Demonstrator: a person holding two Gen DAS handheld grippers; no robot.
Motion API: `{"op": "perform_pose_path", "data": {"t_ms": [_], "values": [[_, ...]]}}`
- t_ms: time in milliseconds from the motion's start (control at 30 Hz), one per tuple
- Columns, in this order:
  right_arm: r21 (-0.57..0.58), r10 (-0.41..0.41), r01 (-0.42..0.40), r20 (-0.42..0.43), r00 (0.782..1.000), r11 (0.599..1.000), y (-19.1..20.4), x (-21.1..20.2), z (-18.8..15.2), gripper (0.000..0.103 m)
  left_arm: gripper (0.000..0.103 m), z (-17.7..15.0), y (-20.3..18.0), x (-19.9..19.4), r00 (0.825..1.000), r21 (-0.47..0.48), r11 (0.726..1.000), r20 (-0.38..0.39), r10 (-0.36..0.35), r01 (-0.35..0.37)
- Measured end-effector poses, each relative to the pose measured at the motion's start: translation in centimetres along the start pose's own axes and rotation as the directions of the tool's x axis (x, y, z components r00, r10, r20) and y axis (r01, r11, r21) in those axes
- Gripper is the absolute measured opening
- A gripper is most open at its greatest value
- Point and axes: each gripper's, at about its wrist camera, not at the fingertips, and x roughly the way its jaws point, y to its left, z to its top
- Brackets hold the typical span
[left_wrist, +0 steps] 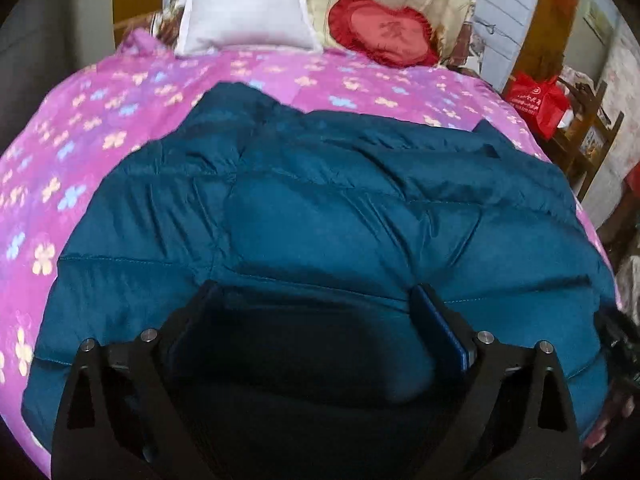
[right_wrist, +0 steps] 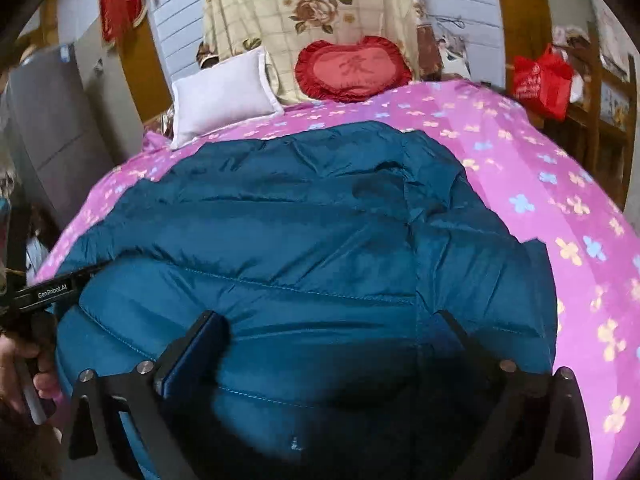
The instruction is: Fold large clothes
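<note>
A large teal quilted puffer jacket (left_wrist: 320, 208) lies spread across the bed, seen again in the right wrist view (right_wrist: 304, 240). My left gripper (left_wrist: 316, 294) stands open over the jacket's near edge, fingers wide apart with only the flat fabric below them. My right gripper (right_wrist: 328, 318) is open too, over the near edge further right. The left gripper's black body (right_wrist: 52, 292) shows at the left of the right wrist view, with a person's hand (right_wrist: 24, 364) on its handle. A dark part of the right gripper (left_wrist: 616, 332) shows at the right edge of the left wrist view.
The jacket rests on a pink flowered bed cover (left_wrist: 100, 128). At the bed's head lie a white pillow (left_wrist: 244, 12), a red heart-shaped cushion (left_wrist: 380, 32) and a cream floral quilt (right_wrist: 304, 12). A red bag (left_wrist: 540, 100) sits on a wooden chair right of the bed.
</note>
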Motion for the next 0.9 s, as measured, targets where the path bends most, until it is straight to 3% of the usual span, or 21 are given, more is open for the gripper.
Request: {"op": "perform_pose_path", "data": {"t_ms": [100, 233, 300, 367, 433, 500, 600, 767, 800, 867, 900], "values": [[0.008, -0.003, 0.003, -0.042, 0.999, 1.000, -0.6, -0.9, 0.7, 0.102, 0.095, 0.7, 1.1, -1.7, 1.000, 0.005, 1.000, -0.010, -0.009, 0.009], [0.116, -0.073, 0.061, 0.099, 0.992, 0.991, -4.7, -4.6, 1.4, 0.102, 0.095, 2.8, 4.4, -4.0, 0.996, 0.008, 0.999, 0.079, 0.040, -0.041], [0.185, -0.091, 0.079, 0.055, 0.994, 0.980, -7.7, -4.3, 1.3, 0.102, 0.095, 4.5, 7.7, -2.5, 0.997, -0.057, 0.996, 0.021, 0.074, -0.072], [0.235, -0.022, 0.031, -0.041, 0.999, 0.971, -10.2, -2.4, 0.8, 0.102, 0.095, 5.3, 9.9, -0.5, 0.993, -0.105, 0.989, -0.063, 0.097, -0.103], [0.258, -0.060, 0.079, -0.080, 0.995, 0.963, -11.8, -1.5, 0.4, 0.101, 0.095, 5.4, 11.7, 1.5, 0.986, -0.127, 0.984, -0.121, 0.112, -0.127], [0.300, 0.008, 0.019, -0.088, 0.996, 0.954, -13.1, -0.8, 0.3, 0.101, 0.095, 5.2, 13.1, 3.5, 0.985, -0.183, 0.983, -0.169, -0.021, -0.011], [0.331, 0.122, -0.077, -0.117, 0.986, 0.940, -14.0, 0.6, 0.0, 0.102, 0.096, 5.5, 13.2, 4.5, 0.974, -0.183, 0.977, -0.174, -0.143, 0.110], [0.290, 0.226, -0.191, -0.095, 0.969, 0.938, -14.0, 1.5, 0.5, 0.102, 0.099, 6.3, 12.1, 5.4, 0.964, -0.090, 0.976, -0.162, -0.209, 0.197], [0.275, 0.278, -0.245, -0.087, 0.957, 0.930, -13.8, 1.8, 0.5, 0.095, 0.099, 6.5, 11.8, 5.5, 0.965, -0.071, 0.977, -0.159, -0.210, 0.201], [0.225, 0.334, -0.310, -0.076, 0.939, 0.924, -13.3, 2.4, 0.5, 0.091, 0.089, 6.9, 11.4, 5.7, 0.966, -0.044, 0.978, -0.149, -0.210, 0.206], [0.213, 0.340, -0.317, -0.077, 0.937, 0.924, -13.3, 2.6, 0.6, 0.088, 0.075, 6.9, 11.2, 5.7, 0.969, -0.039, 0.978, -0.132, -0.207, 0.204]]}}
